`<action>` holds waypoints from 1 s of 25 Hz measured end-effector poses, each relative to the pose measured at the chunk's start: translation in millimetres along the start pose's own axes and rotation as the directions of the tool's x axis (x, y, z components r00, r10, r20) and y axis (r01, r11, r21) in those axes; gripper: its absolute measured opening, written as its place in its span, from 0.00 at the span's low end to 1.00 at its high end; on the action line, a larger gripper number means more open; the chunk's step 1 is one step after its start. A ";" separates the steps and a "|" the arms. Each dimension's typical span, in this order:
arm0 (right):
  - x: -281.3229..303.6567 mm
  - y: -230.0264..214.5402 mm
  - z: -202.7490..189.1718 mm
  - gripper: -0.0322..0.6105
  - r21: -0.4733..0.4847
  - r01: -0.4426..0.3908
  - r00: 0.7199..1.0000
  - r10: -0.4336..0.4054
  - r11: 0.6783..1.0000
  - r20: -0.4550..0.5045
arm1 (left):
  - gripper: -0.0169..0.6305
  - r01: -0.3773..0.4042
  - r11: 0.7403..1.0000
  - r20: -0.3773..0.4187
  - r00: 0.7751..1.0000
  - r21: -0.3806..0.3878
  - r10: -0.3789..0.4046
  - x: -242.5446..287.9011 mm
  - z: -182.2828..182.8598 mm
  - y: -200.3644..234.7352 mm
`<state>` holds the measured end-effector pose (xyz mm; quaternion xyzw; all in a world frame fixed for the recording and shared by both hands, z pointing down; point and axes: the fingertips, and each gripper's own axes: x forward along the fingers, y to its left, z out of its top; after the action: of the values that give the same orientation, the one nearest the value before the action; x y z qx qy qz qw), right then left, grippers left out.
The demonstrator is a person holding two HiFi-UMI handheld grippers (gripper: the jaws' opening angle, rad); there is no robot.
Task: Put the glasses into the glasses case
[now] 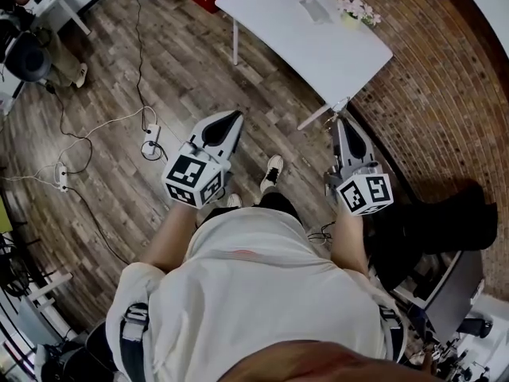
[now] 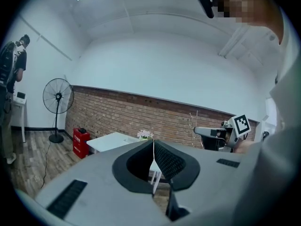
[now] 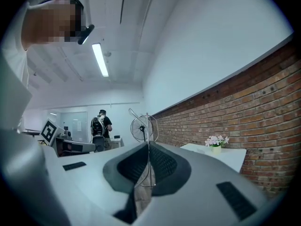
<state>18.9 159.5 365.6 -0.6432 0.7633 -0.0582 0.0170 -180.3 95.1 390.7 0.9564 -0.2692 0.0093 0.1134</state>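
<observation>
Both tongs are held in the air in front of us, above the wooden floor point(image 1: 119, 78). The left gripper point(image 1: 235, 116) is clenched: in its own view the two pads meet along a thin seam, and we see nothing between them. The right gripper point(image 1: 343, 122) is grasping the glasses point(image 3: 147, 124). Their thin wire frame stands upright in the seam between its pads and sticks out past the tips, with one curved arm reaching left. From the head view the glasses are barely visible, just off the near corner of the white table point(image 1: 318, 46). A small pot of flowers point(image 1: 358, 8) stands at the table's far right edge. A flat grey item point(image 1: 316, 10) lies beside it; we cannot tell what it is. We cannot identify a glasses case in any view.
</observation>
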 end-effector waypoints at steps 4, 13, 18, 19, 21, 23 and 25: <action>33.7 -20.2 -2.0 0.15 0.007 -0.028 1.000 0.028 1.000 -0.006 | 0.05 -0.040 0.999 -0.004 0.999 -0.010 0.040 26.3 3.2 24.2; 110.5 -93.7 13.3 0.15 0.034 -0.071 0.997 0.071 0.997 0.006 | 0.05 -0.069 0.997 -0.008 0.998 0.018 0.069 117.3 29.7 54.7; 144.3 -147.1 25.7 0.15 0.050 -0.070 0.998 0.070 0.996 0.008 | 0.05 -0.094 0.995 -0.006 0.996 0.026 0.094 173.0 45.6 66.4; 149.6 -157.1 26.3 0.15 0.054 -0.070 0.998 0.069 0.996 0.007 | 0.05 -0.096 0.995 -0.009 0.995 0.028 0.097 182.5 47.0 67.2; 159.9 -176.4 27.8 0.15 0.064 -0.070 0.998 0.069 0.996 0.012 | 0.05 -0.100 0.994 -0.018 0.995 0.036 0.101 201.7 48.0 69.0; 169.5 -196.6 28.6 0.15 0.075 -0.071 0.997 0.069 0.995 0.018 | 0.05 -0.102 0.994 -0.027 0.994 0.044 0.104 223.1 49.1 70.1; 179.6 -216.8 28.0 0.15 0.086 -0.072 0.997 0.071 0.994 0.016 | 0.05 -0.102 0.993 -0.026 0.994 0.050 0.104 245.6 51.9 70.2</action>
<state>203.3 -55.0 370.6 -0.6144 0.7825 -0.0864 0.0517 -8.9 -100.6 374.3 0.9435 -0.3161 0.0356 0.0931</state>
